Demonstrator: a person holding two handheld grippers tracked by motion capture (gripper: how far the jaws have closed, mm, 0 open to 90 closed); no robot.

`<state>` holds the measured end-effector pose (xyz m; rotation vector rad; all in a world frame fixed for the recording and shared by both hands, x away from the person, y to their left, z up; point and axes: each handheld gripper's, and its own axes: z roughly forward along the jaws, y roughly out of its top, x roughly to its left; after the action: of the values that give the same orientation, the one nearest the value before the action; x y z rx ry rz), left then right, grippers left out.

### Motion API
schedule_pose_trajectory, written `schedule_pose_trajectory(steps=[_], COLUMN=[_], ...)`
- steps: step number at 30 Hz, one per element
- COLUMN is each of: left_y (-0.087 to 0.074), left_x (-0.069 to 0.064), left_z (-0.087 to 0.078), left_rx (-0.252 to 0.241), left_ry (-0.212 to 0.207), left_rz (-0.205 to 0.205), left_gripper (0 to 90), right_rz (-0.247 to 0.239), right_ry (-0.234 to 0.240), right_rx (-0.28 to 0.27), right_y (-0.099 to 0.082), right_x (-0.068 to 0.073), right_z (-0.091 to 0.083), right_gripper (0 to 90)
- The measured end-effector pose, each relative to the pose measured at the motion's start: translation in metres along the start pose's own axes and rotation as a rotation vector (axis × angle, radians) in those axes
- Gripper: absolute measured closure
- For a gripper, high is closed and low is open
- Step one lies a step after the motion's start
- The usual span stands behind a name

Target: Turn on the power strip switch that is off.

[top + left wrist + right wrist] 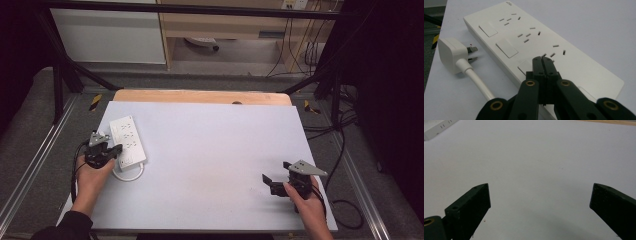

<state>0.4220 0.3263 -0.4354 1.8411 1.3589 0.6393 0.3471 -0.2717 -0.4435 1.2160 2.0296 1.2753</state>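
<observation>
A: High view first. White power strip point(128, 140) lies at the table's point(215, 150) left side, long axis running away from the person, slightly angled. White cable point(129, 175) loops out from under its near end.

B: Left gripper point(118, 149)?

A: Held at the strip's near left edge, jaws pointing at it. Left gripper view: left gripper point(541, 60) jaws pressed together, no gap, nothing between them. Tips sit over the power strip point(541, 45), right at the nearest rocker switch point(524, 67). Can't tell if they actually touch it.

B: Other stuff in that view?

A: Two more switches farther along, three socket groups beside them. White plug point(450, 55) lies on the table just beside the strip, prongs pointing toward it, its cable point(477, 82) running back toward the camera.

B: Right gripper point(274, 181)?

A: High view: near right part of the table, well apart from the strip, hand point(305, 205) behind it. Right gripper view: right gripper point(540, 197) jaws spread wide, holding nothing, bare white table point(536, 157) between them. Corner of the power strip point(437, 127) at top left, far off.

B: Table edge?

A: Wooden board point(200, 96) shows along the far side.
</observation>
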Motion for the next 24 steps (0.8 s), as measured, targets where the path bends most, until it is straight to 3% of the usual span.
schedule_pose_trajectory(steps=[24], left_y=[-0.004], left_x=[0.0031], left_z=[0.0013], left_rx=[-0.027], left_ry=[-0.007], left_rz=[-0.029], left_gripper=[90.0], right_rz=[0.0], right_ry=[0.001], right_rx=[0.0], right_y=[0.0], right_x=[-0.0005], right_z=[-0.0004], right_gripper=[3.7])
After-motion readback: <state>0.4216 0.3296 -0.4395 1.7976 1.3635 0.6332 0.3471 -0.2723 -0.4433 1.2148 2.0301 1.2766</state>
